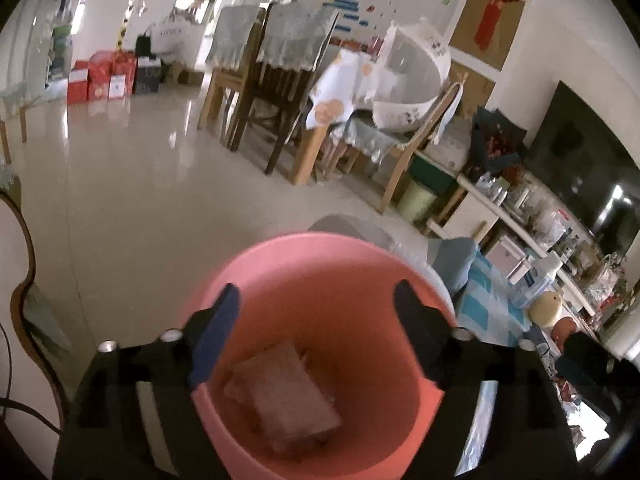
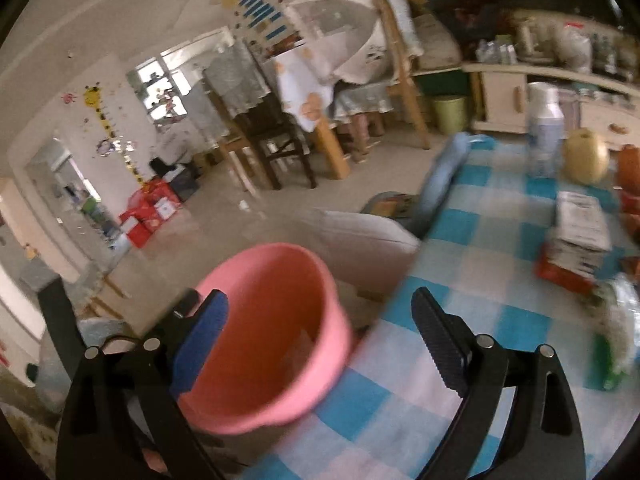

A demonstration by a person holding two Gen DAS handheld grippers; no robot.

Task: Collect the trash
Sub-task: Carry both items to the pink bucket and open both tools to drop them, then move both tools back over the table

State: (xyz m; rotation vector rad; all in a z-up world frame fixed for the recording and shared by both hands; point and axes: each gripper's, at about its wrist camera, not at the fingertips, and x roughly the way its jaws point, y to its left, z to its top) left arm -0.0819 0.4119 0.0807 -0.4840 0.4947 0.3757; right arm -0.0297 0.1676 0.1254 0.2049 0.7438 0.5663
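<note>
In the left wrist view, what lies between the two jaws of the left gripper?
In the left wrist view, the open left gripper frames the pink bucket, with a crumpled wrapper at its bottom.

The left gripper point(image 1: 316, 312) is built of matte black, angular plastic, with two fingers that taper toward blunt tips. One finger carries a dark blue pad point(image 1: 214, 340) on its inner face; the other is plain black. Round silver screw heads point(image 1: 173, 336) sit at the finger bases. The right gripper point(image 2: 320, 316) has the same black frame, blue pad and silver screws, and its black finger point(image 2: 440, 340) seems finely ribbed, though blur softens it.
</note>
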